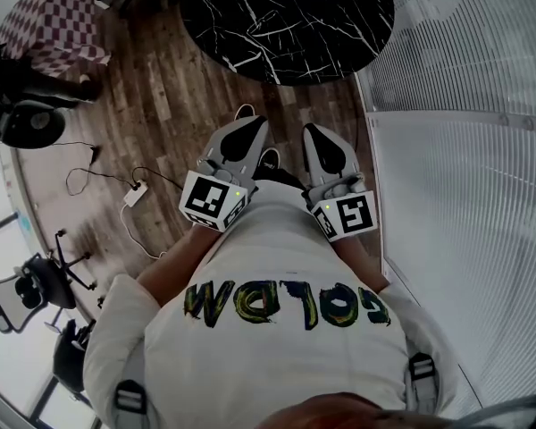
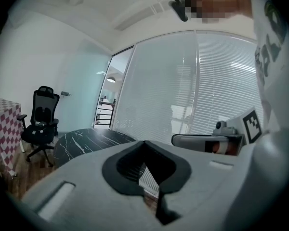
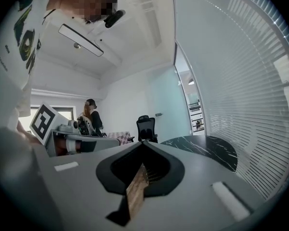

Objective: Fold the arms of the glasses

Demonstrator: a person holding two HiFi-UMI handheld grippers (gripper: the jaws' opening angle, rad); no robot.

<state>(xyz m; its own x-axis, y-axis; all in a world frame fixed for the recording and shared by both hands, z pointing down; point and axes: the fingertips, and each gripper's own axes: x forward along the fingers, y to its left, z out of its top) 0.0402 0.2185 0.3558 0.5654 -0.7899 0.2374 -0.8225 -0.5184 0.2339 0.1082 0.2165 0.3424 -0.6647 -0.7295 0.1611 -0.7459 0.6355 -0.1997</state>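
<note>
- You have both tools up in front of your chest. The left gripper (image 1: 247,125) and the right gripper (image 1: 314,132) sit side by side, pointing out over the wooden floor (image 1: 170,88).
- The left jaws are pressed together with nothing between them. The right jaws are the same, tips meeting and empty.
- None of the three views shows the glasses. They are not on the visible part of the round black marble bench (image 1: 286,25), and not on the floor either. By the look of it, the folding has not begun.
- Find the glasses in the head view first, before you reach.
- Spread both pairs of jaws before you get near the glasses.
- I'd steady the front of the frame with one gripper and swing an arm in near its hinge with the other. Keep the pressure light, since thin arms will likely flex.
- Mind the blind-covered glass wall (image 1: 464,195) close on your right.
</note>
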